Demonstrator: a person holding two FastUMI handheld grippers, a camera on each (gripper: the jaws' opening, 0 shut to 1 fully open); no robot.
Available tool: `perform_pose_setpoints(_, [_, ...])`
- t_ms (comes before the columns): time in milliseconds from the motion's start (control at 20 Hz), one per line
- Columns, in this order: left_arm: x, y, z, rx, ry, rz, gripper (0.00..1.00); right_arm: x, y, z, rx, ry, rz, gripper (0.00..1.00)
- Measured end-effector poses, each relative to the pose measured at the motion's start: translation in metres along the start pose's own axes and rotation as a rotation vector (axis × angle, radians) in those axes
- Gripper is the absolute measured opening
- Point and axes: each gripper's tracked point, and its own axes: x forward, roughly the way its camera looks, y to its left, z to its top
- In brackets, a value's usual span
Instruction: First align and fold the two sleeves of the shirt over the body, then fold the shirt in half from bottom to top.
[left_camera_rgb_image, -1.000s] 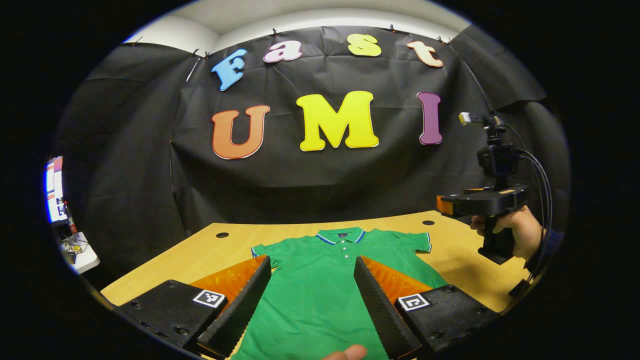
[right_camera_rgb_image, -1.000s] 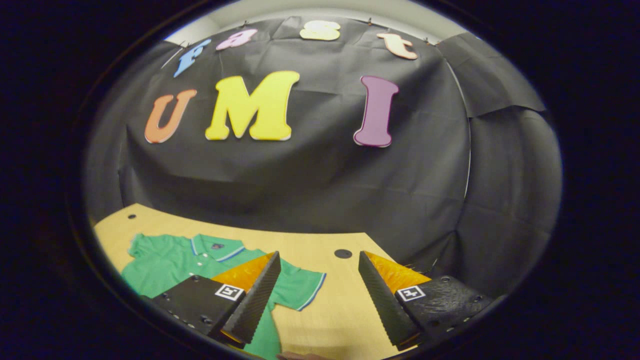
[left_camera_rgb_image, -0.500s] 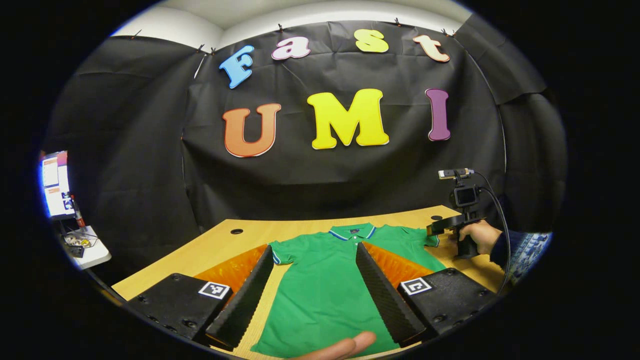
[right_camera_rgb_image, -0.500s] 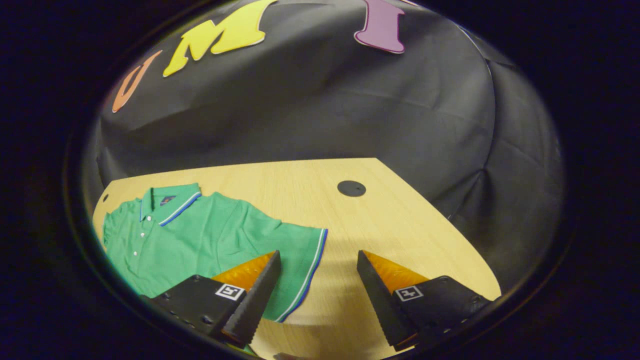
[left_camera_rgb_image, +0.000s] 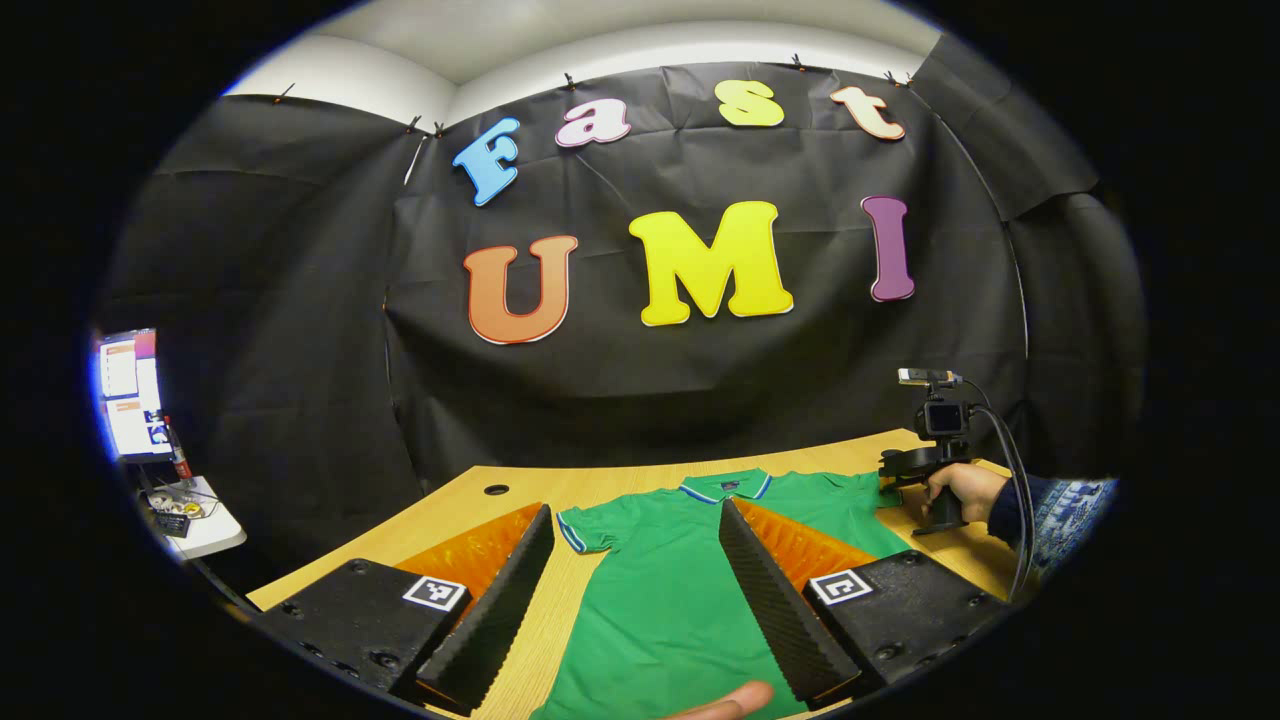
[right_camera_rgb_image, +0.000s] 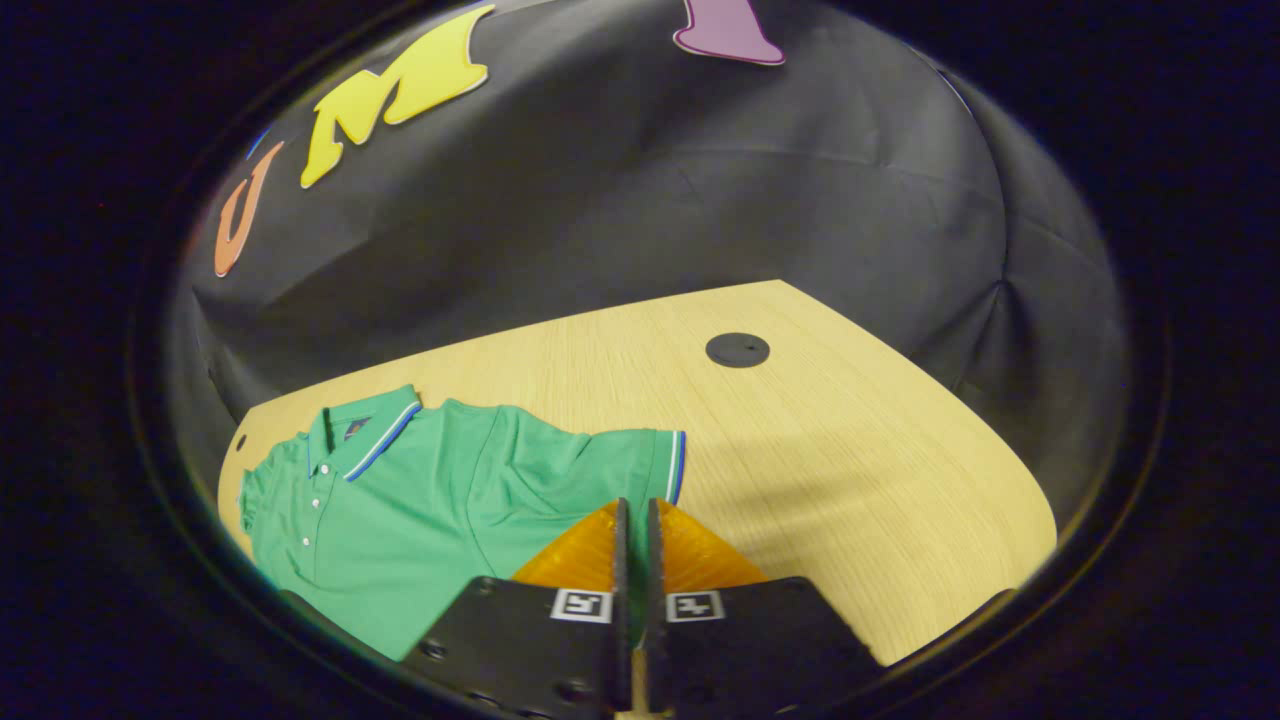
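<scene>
Pinching green short-sleeved polo shirt sleeve with right hand-held gripper; left hand-held gripper spread, hovering. Next: fold sleeve inward.

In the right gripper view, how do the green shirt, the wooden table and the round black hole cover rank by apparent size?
1. wooden table: largest.
2. green shirt: middle; the gripper hides part of it.
3. round black hole cover: clearly smallest, though it lies farther from the camera.
</scene>
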Motion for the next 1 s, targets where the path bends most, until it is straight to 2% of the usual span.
perform_pose_setpoints(50, [0.001, 0.001, -0.001, -0.007, 0.004, 0.0, 1.0, -0.003, 0.0, 0.001, -0.024, 0.005, -0.009, 0.02])
perform_pose_setpoints(100, [0.001, 0.005, -0.001, -0.011, 0.008, 0.004, 1.0, -0.005, 0.0, 0.004, -0.06, -0.005, -0.024, 0.0])
perform_pose_setpoints(250, [0.003, 0.017, 0.001, -0.019, 0.006, 0.034, 1.0, -0.022, 0.013, 0.03, -0.143, -0.081, -0.042, 0.01])
perform_pose_setpoints(500, [0.006, 0.026, -0.007, -0.069, 0.038, 0.055, 1.0, -0.047, 0.063, 0.054, -0.28, -0.181, -0.033, 0.0])
perform_pose_setpoints(600, [0.008, 0.027, -0.008, -0.08, 0.043, 0.06, 1.0, -0.052, 0.099, 0.053, -0.32, -0.206, -0.001, 0.0])
perform_pose_setpoints(650, [0.008, 0.025, -0.007, -0.081, 0.044, 0.058, 1.0, -0.056, 0.122, 0.049, -0.306, -0.199, 0.038, 0.0])
perform_pose_setpoints(750, [0.011, 0.016, -0.009, -0.111, 0.052, 0.021, 1.0, -0.069, 0.17, 0.037, -0.246, -0.175, 0.173, 0.05])
perform_pose_setpoints(850, [0.012, 0.019, -0.012, -0.148, 0.069, 0.035, 1.0, -0.082, 0.19, 0.038, -0.244, -0.19, 0.22, 0.51])
perform_pose_setpoints(950, [0.012, 0.028, -0.01, -0.179, 0.068, 0.073, 1.0, -0.102, 0.181, 0.055, -0.266, -0.267, 0.173, 0.96])
perform_pose_setpoints(1000, [0.013, 0.027, -0.008, -0.189, 0.067, 0.082, 1.0, -0.118, 0.177, 0.063, -0.274, -0.3, 0.165, 0.97])
